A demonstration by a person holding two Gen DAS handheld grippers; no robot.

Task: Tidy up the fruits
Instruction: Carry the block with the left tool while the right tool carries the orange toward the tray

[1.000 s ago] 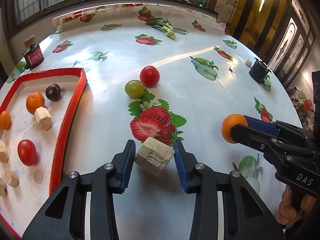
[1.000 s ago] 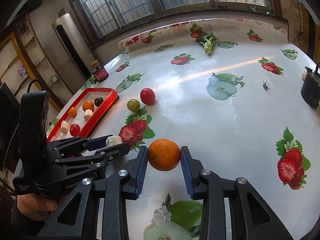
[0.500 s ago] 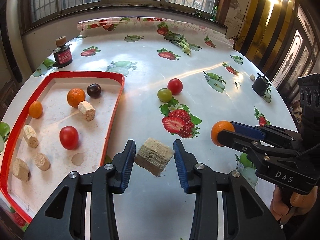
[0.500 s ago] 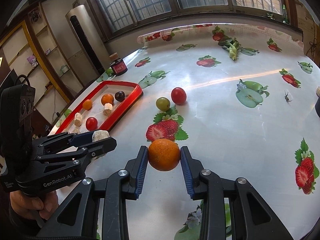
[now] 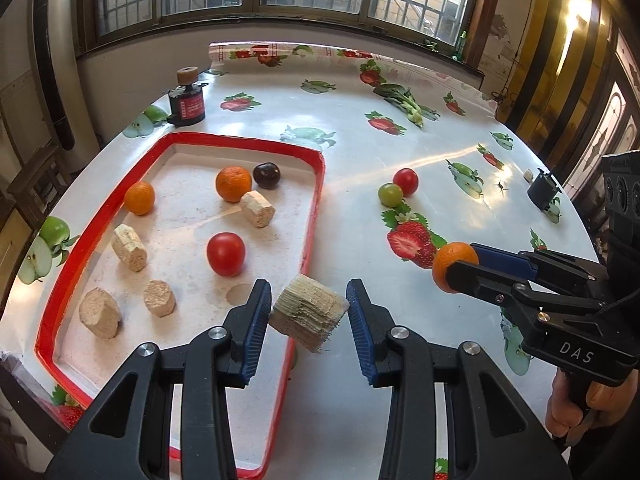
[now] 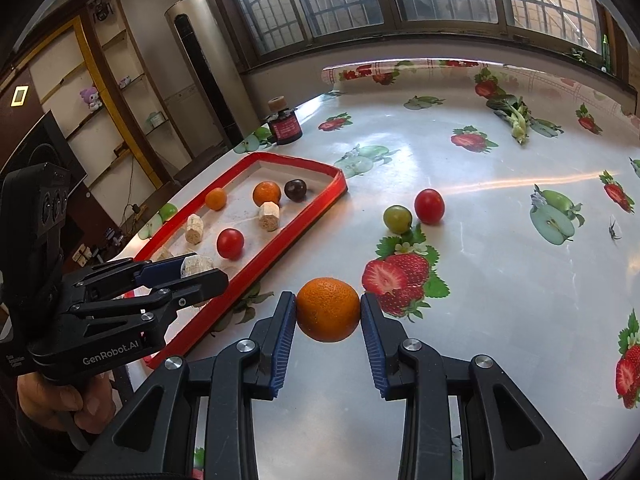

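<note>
My left gripper [image 5: 307,312] is shut on a beige wafer block [image 5: 306,312] and holds it above the right rim of the red tray [image 5: 316,200]. It also shows in the right wrist view [image 6: 188,270]. My right gripper [image 6: 328,312] is shut on an orange [image 6: 328,309], held above the table right of the tray; the orange also shows in the left wrist view [image 5: 454,266]. The tray holds two oranges [image 5: 233,183], a red tomato [image 5: 225,253], a dark plum [image 5: 267,175] and several beige pieces [image 5: 258,210]. A green fruit [image 5: 390,194] and a red tomato [image 5: 405,181] lie on the table.
A dark jar with a cork top [image 5: 186,98] stands behind the tray. A small black object [image 5: 541,192] sits at the table's right edge. Green vegetables [image 5: 402,100] lie at the far side. The table [image 5: 360,144] has a fruit-print cover.
Both grippers have moved left toward the tray with their loads. The wafer block is now over the tray's right rim, and the tray shows more fully in both views.
</note>
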